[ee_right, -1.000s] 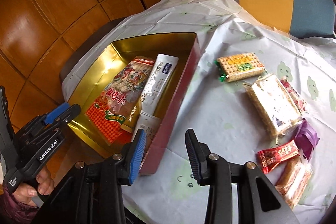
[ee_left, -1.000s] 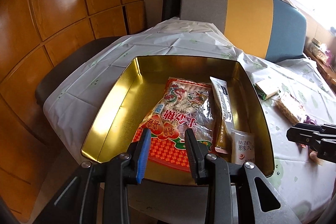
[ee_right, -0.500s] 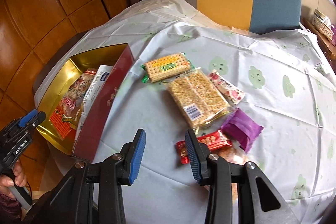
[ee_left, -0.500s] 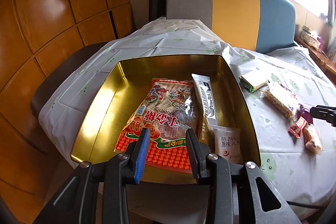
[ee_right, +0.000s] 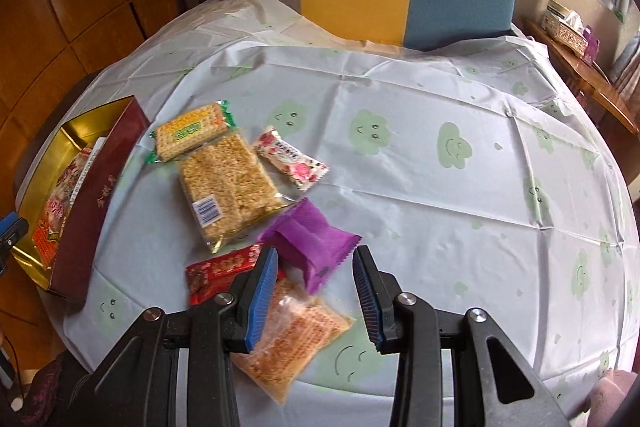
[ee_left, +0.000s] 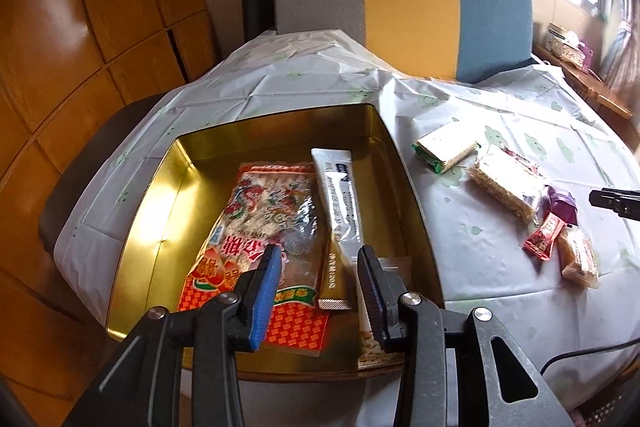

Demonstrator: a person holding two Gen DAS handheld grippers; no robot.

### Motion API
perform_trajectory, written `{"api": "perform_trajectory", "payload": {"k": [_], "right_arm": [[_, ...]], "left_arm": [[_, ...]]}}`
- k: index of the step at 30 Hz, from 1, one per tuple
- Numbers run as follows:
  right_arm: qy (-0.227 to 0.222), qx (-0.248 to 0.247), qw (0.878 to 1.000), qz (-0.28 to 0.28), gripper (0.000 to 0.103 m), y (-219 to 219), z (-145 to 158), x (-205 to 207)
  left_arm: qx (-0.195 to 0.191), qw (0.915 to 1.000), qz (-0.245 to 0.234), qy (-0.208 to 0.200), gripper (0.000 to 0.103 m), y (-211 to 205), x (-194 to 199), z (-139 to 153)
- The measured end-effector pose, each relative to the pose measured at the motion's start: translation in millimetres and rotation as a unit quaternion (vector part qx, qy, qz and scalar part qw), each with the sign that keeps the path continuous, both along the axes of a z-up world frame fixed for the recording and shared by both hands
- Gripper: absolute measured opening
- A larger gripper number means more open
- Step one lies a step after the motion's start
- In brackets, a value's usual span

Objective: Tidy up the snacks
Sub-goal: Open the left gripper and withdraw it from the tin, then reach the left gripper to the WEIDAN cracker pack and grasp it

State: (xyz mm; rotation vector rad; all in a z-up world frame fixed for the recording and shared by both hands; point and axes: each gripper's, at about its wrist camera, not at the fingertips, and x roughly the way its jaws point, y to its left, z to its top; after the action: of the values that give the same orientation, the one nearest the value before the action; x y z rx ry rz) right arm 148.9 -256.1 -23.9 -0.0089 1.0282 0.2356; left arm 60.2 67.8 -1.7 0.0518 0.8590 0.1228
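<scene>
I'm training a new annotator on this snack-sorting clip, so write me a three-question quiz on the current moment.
1. True or false: the purple packet already lies in the gold tin.
2. Which gripper hangs over the tin: left or right?
3. How many snack packets lie loose on the tablecloth?

Key:
1. False; it lies on the tablecloth.
2. The left gripper, jaws opening, nothing between them; the right gripper is over the loose packets.
3. Six.
</scene>
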Motion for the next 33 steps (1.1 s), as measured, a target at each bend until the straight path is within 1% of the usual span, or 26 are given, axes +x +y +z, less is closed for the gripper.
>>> {"api": "perform_trajectory", "payload": {"k": [2,4,6,8,10,11,12,17,21,24,29,33], "right_arm": [[0.011,0.009,1.0,-0.021,0.04,-10,-7,4],[0.021,0.017,0.999,-0.033,0.04,-16,-9,8],[0.023,0.03,0.999,-0.034,0.04,-18,-7,7],[0.023,0.033,0.999,-0.032,0.04,-18,-7,7],[0.021,0.039,0.999,-0.027,0.04,-16,-5,6],[0.02,0.043,0.999,-0.026,0.04,-15,-4,7],[0.02,0.047,0.998,-0.025,0.04,-15,-4,7],[0.018,0.06,0.998,-0.031,0.04,-19,-1,8],[0.017,0.072,0.996,-0.04,0.04,-25,1,10],[0.015,0.079,0.996,-0.048,0.04,-30,3,11],[0.02,0.085,0.995,-0.052,0.04,-31,2,13],[0.023,0.091,0.994,-0.053,0.04,-32,1,14]], "left_arm": [[0.013,0.9998,-0.015,-0.007,0.04,-9,8,5],[0.012,0.9989,-0.044,-0.003,0.045,-19,20,9],[0.013,0.9973,-0.072,0.004,0.055,-29,35,11],[0.027,0.9938,-0.107,0.013,0.057,-42,51,10],[0.047,0.9901,-0.131,0.018,0.066,-55,66,9],[0.052,0.988,-0.144,0.019,0.073,-62,74,8],[0.055,0.9865,-0.153,0.017,0.075,-67,82,8],[0.065,0.9787,-0.191,0.037,0.075,-88,126,-1],[0.091,0.9697,-0.218,0.06,0.075,-106,154,-16],[0.105,0.9646,-0.228,0.081,0.075,-116,173,-30],[0.113,0.9587,-0.236,0.112,0.075,-128,198,-51],[0.099,0.9561,-0.24,0.137,0.075,-133,213,-64]]}}
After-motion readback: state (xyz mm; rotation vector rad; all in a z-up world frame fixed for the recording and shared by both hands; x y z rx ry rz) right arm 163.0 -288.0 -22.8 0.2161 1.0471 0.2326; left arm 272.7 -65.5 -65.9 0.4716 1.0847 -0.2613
